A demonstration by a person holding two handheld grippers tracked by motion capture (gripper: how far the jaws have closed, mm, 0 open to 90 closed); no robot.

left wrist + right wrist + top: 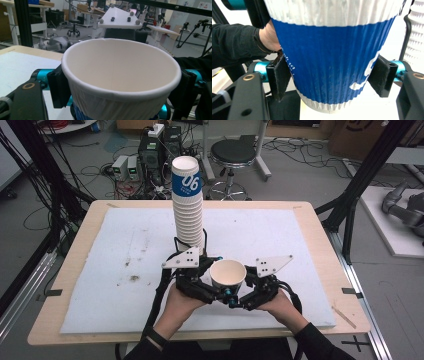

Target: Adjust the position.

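**Cup held upright between two grippers**

The cup (228, 275) sits low in the centre of the high view, just above the two hands, over the white mat (125, 265). Its long axis runs vertical – mouth up, narrow base down – and in the left gripper view its white inside (117, 67) holds nothing.

The left gripper (220, 294) has its pads against both sides of the cup just under the rim, clamped on it. The right gripper (235, 301) stands around the blue band (332, 57): one pad (280, 75) touches the ribbed wall, the other (380, 75) sits at the wall's edge – whether both press I cannot tell.

Behind, rising toward the upper centre of the high view, a tall stack (188, 210) of nested cups stands upright on the mat, its top cup open and empty as far as shows.
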